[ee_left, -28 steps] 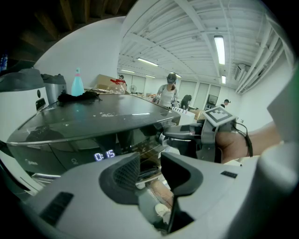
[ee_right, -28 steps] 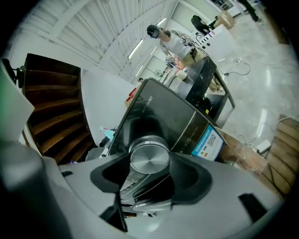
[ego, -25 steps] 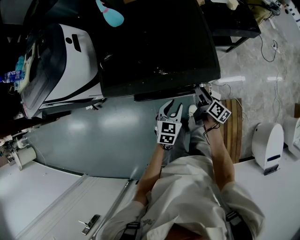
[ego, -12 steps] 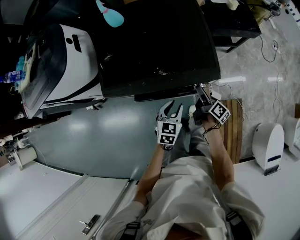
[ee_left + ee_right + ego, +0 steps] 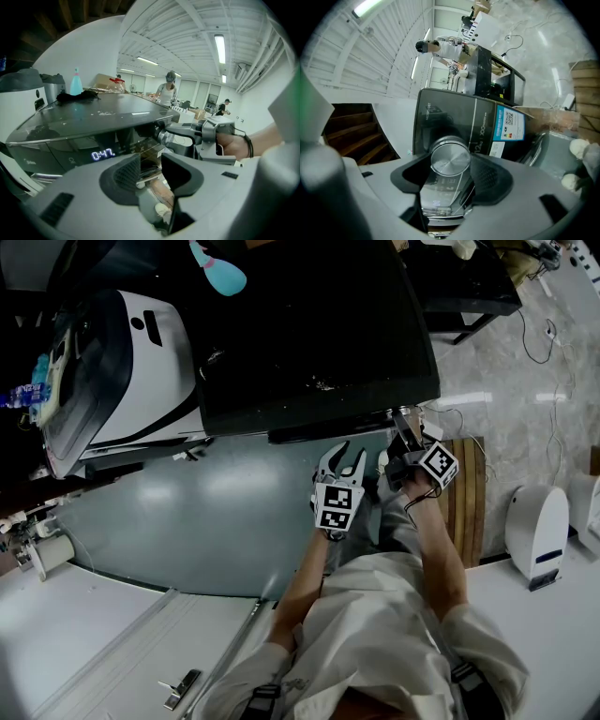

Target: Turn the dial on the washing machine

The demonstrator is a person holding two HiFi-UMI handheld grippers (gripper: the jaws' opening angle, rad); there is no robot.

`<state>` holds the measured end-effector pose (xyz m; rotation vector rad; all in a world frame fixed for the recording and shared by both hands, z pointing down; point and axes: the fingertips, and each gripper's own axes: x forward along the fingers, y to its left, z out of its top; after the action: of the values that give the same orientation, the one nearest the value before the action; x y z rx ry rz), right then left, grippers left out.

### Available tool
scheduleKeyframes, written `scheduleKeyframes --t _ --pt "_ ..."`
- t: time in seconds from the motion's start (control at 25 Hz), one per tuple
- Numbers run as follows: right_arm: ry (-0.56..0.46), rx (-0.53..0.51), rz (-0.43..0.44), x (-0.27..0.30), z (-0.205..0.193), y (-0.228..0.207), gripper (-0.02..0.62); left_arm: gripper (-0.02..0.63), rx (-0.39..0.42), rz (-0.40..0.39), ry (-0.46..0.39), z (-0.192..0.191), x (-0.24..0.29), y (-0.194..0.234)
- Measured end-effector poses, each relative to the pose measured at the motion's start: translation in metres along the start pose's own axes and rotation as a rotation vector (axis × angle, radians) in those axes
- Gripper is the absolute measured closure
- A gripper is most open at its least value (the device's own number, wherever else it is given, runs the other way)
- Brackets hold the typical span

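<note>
The right claw [image 5: 451, 174] is clamped on the dial [image 5: 450, 158]: one jaw bears on each side of the round brushed-metal knob, whose face looks straight into the right gripper view. The claw is rolled well off level. The dial sits at the right end of the front control panel of the washing machine [image 5: 309, 324], just under the edge of the dark lid. A blue label [image 5: 508, 123] is stuck to the panel beside it.

The left claw [image 5: 152, 171] stands with its jaws apart and nothing between them. It hangs just beside the right claw [image 5: 401, 432], in front of the same panel, touching nothing. A lit display [image 5: 103, 153] on the panel reads 0:47.

On the lid lie a blue bottle [image 5: 76, 83] and a black cloth [image 5: 77, 96]. A white appliance [image 5: 122, 362] stands next to the machine on the grey floor [image 5: 206, 521].
</note>
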<state>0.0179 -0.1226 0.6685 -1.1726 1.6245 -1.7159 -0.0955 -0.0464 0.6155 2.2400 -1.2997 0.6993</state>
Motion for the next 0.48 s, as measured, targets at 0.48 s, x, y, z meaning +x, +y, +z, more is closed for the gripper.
scheduleKeyframes --t 0.48 --pt "-0.01 0.057 0.016 -0.0002 -0.0003 0.001 0.321 0.462 0.006 -0.003 0.001 0.0003 0.0011 -0.0026"
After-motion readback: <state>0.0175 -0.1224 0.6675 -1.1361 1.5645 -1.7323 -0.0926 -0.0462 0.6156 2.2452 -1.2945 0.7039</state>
